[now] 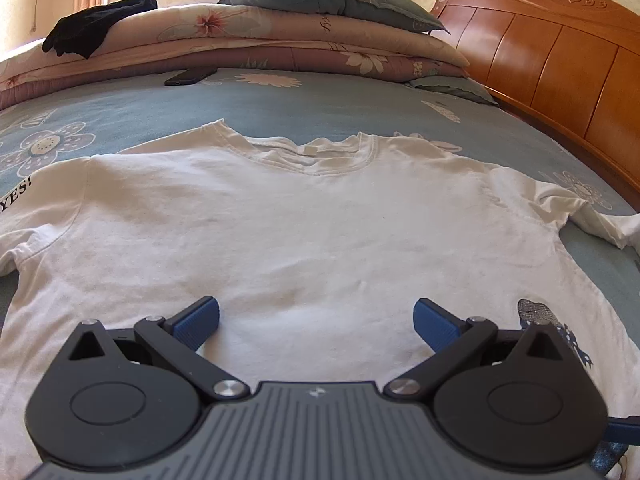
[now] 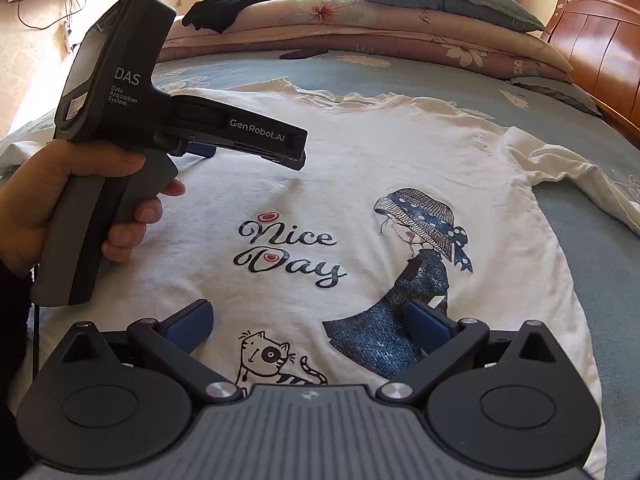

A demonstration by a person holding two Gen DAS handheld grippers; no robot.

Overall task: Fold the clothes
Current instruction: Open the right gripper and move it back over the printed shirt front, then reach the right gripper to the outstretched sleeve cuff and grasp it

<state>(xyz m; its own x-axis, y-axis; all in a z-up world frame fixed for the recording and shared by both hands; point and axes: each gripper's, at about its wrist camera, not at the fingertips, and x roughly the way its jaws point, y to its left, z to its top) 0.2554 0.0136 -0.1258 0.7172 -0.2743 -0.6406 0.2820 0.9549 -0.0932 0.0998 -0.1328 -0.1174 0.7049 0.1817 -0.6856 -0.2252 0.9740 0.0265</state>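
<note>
Both tools agape over flat t-shirt [image 2: 360, 168]; bedsheet [image 1: 280, 104] beyond collar bare.

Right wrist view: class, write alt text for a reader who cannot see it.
A white T-shirt printed with "Nice Day", a girl in a hat and a cat lies flat on a blue floral bedsheet. The open right gripper hovers over its lower part; a hand holds the left gripper above the shirt.
</note>
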